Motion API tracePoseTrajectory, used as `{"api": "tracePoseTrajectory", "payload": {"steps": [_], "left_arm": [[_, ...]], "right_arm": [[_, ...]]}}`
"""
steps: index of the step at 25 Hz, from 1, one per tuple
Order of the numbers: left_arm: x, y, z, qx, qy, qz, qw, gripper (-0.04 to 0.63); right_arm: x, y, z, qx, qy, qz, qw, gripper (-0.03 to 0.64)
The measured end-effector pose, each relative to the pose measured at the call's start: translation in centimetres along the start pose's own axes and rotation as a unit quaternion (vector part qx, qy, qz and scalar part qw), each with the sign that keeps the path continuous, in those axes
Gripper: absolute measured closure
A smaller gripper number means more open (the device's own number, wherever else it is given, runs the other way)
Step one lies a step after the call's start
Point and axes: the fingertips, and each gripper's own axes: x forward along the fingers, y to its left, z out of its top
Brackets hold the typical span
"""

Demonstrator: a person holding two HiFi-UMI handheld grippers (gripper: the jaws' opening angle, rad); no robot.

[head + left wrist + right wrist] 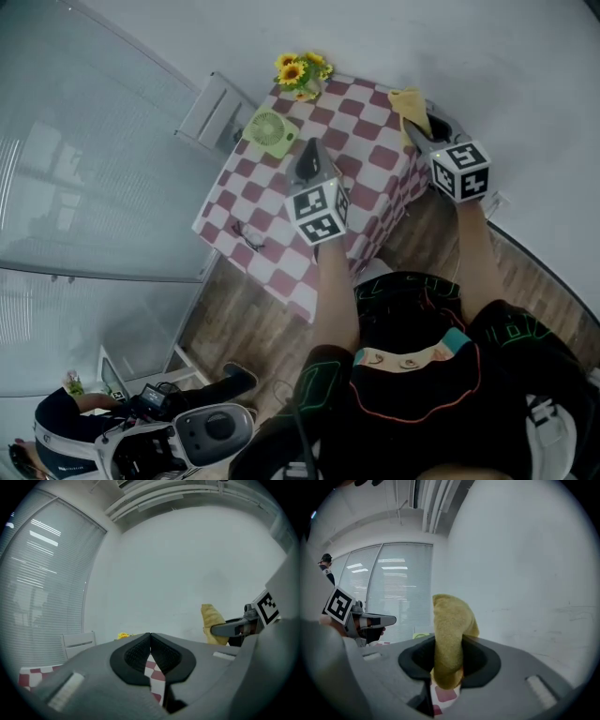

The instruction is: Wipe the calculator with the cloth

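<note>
Yellow cloth point(450, 620) is sticking up, pinched in my right claw point(449, 660); beside it my left claw point(150, 641) is sitting closed, empty.

table point(370, 155): checked cover | sunflowers point(300, 73) at far corner | green fan point(270, 131) near them | small dark item point(247, 235)
</note>
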Motion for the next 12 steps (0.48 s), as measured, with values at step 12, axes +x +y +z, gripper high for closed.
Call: {"api": "tracePoseTrajectory", "payload": {"steps": [12], "left_arm": [[0.51,-0.44,0.13,0.005,-0.003,-0.012,0.9999,0.584]], "right_arm": [[-0.31,-0.46,0.66,-0.001,-0.006,-0.013,1.000,0.495]]}}
